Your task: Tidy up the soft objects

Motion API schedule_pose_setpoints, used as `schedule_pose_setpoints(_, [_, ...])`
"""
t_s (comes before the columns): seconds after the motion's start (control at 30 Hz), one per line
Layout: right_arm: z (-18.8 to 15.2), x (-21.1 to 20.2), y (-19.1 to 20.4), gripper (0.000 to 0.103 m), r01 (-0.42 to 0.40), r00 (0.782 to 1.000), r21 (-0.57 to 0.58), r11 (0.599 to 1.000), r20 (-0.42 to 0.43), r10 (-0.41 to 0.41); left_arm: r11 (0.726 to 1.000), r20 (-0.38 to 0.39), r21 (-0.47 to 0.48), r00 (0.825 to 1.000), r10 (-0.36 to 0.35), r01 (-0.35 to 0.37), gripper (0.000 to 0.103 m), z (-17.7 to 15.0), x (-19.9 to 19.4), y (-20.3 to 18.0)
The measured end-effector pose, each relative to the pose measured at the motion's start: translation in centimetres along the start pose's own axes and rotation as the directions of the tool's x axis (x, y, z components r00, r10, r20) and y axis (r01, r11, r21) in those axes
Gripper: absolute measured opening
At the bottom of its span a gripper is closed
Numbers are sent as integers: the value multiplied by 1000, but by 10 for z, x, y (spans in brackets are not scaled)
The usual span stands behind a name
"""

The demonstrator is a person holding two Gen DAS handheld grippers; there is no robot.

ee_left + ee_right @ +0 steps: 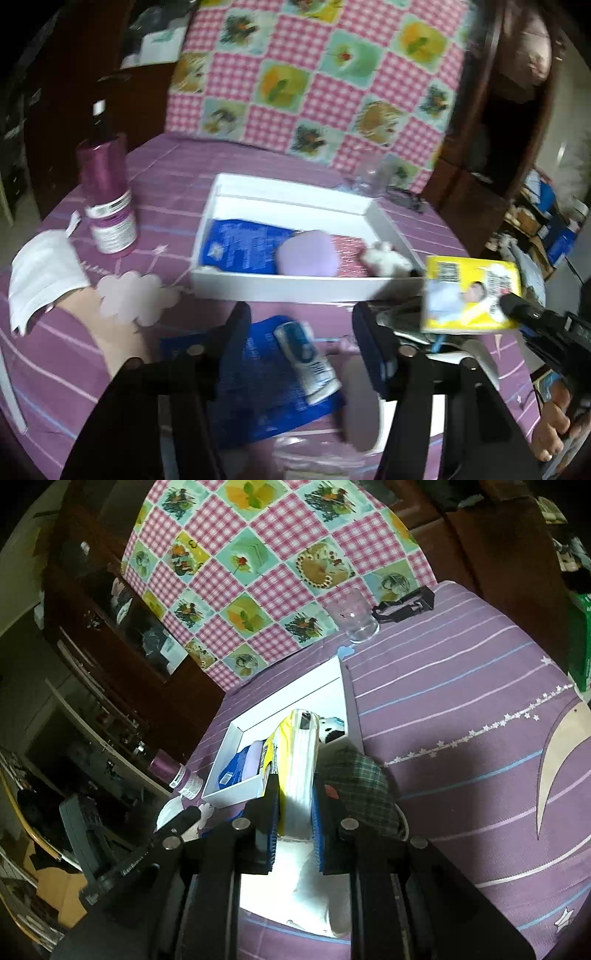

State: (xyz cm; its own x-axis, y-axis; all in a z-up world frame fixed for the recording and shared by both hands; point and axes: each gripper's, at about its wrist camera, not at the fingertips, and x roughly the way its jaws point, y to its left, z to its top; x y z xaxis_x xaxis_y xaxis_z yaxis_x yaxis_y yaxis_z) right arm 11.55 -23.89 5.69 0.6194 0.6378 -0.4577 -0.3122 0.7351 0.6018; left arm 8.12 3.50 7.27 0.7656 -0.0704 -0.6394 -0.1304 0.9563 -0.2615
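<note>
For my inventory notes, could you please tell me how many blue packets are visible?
2: one blue packet inside the white box, another on the bedspread under the left gripper. More may be hidden.

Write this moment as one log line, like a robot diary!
right gripper: shut on yellow pack, beside white box | left gripper: open, above tube | box holds: blue pouch, purple pad
</note>
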Motion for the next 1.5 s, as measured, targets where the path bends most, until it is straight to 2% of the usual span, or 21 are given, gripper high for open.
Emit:
schedule_pose_setpoints(0.13, [0, 1, 0, 17, -2, 1000, 0, 1000, -6, 2, 998, -63, -47, 997, 49, -52, 61, 2, 8, 14])
schedule_pose_setpoints(0.2, [0, 1, 0, 17, 1, 1000, 2, 1000, -6, -1, 995, -121, -58, 990, 69, -76, 73, 0, 16, 19])
schedule_pose_setpoints(0.3, [0, 0, -1, 17, 1, 1000, 3, 1000, -6, -1, 993, -194, -101, 980, 36, -56, 76, -4, 28, 25])
schedule_pose_setpoints(0.43, [0, -1, -1, 17, 0, 1000, 3, 1000, -5, 0, 995, -227, -94, 974, 7, -29, 76, -6, 37, 18])
schedule_pose_setpoints(0.47, [0, 0, -1, 17, 0, 1000, 3, 1000, -5, 0, 996, -233, -91, 972, -5, -16, 73, -7, 39, 16])
schedule_pose_setpoints(0.5, [0, -1, -1, 17, -1, 1000, 2, 1000, -5, 1, 995, -236, -95, 971, -27, 5, 58, -7, 40, 13])
schedule_pose_setpoints(0.57, [0, -1, -1, 17, -1, 1000, 6, 1000, -4, 1, 993, -267, -106, 961, -78, 51, 46, -7, 47, 9])
schedule_pose_setpoints(0.67, [0, -1, -1, 17, -1, 1000, 6, 1000, -2, 1, 988, -289, -135, 950, -115, 78, 46, -7, 56, 5])
schedule_pose_setpoints(0.8, [0, -1, 0, 17, 0, 1000, 7, 1000, -2, 0, 982, -315, -177, 942, -113, 59, 46, -5, 66, 3])
schedule_pose_setpoints(0.87, [0, -2, 1, 17, 0, 1000, 7, 1000, -2, 0, 981, -329, -192, 939, -102, 39, 46, -6, 70, 2])
schedule_pose_setpoints(0.93, [1, -2, 1, 17, -1, 1000, 7, 1000, 0, 1, 987, -324, -158, 944, -56, 4, 42, -7, 70, -3])
schedule_pose_setpoints(1.1, [1, -3, 2, 17, 0, 1000, 8, 1000, -2, 0, 990, -315, -97, 947, 67, -103, 16, -8, 76, -13])
schedule_pose_setpoints(1.27, [1, -3, 3, 17, 2, 1000, 6, 1000, -3, -2, 985, -299, -69, 945, 132, -160, 6, -6, 81, -14])
schedule_pose_setpoints(1.5, [0, -2, 3, 17, 6, 1000, 3, 1000, -4, -6, 987, -294, -101, 951, 90, -125, 1, -7, 81, -1])
